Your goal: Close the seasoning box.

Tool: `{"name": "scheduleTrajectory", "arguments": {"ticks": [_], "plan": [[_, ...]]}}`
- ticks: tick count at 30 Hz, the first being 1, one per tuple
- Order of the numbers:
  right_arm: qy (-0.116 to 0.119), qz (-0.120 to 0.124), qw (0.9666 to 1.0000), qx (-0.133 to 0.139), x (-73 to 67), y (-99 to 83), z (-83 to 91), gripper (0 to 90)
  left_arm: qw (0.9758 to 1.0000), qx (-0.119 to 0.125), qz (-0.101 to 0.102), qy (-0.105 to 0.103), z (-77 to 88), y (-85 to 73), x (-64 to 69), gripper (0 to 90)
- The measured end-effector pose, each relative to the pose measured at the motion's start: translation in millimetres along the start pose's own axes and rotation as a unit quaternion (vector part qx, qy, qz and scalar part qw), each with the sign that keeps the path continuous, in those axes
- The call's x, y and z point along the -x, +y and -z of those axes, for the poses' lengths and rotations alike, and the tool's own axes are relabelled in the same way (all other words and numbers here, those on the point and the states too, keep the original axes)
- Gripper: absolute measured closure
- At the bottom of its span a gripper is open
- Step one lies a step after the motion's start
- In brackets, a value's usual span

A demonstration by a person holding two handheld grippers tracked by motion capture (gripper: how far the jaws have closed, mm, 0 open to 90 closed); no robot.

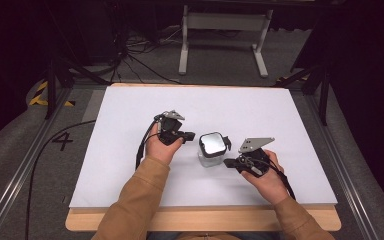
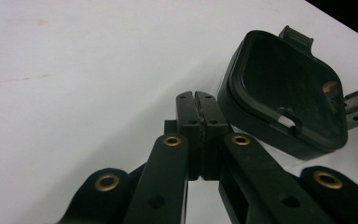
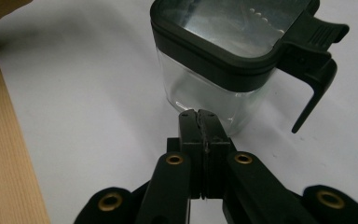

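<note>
High view: a clear jar (image 1: 211,150) with a black lid is standing upright on the white counter (image 1: 130,165), between the left gripper (image 1: 186,136) and the right gripper (image 1: 230,163). Both sets of jaws are pointing inward at it, each lying just beside it, about equally near. Beyond the counter, grey floor, cables and a white frame (image 1: 225,35) are showing in a dark room.

Left gripper view: the left gripper (image 2: 196,97) is holding its jaws closed on nothing. The jar's lid (image 2: 286,93) is sitting ahead and to the right of the jaws, very close; contact cannot be judged.

Right gripper view: the right gripper (image 3: 199,113) is likewise keeping its jaws shut and empty. The jar (image 3: 214,88) is rising directly ahead of the jaws, its latch (image 3: 314,60) hanging to the right.
</note>
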State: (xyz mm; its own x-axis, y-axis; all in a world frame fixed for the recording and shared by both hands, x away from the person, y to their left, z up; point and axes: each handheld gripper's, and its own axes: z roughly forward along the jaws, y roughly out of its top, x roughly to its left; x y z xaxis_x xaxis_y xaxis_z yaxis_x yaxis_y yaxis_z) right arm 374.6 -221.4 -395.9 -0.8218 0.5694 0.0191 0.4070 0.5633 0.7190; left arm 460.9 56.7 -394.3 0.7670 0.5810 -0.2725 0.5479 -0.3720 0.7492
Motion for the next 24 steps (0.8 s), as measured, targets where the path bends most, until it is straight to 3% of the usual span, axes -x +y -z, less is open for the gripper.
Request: {"name": "scheduleTrajectory", "arguments": {"ticks": [8, 15, 24], "plan": [[-0.007, -0.002, 0.9999, -0.008, -6.2, -10.2, 3.5, 90.0, 0.9997, -0.014, -0.009, -0.017, -19.9, 7.9, -4.8, 90.0], [-0.019, -0.018, 0.9997, -0.002, -3.5, -19.9, 16.3, 90.0, 0.9989, -0.027, -0.001, -0.039, -35.1, 10.7, -9.6, 90.0], [-0.020, -0.022, 0.9996, -0.001, -2.5, -21.9, 19.0, 90.0, 0.9983, -0.033, 0.004, -0.048, -36.8, 9.2, -12.9, 90.0]]}}
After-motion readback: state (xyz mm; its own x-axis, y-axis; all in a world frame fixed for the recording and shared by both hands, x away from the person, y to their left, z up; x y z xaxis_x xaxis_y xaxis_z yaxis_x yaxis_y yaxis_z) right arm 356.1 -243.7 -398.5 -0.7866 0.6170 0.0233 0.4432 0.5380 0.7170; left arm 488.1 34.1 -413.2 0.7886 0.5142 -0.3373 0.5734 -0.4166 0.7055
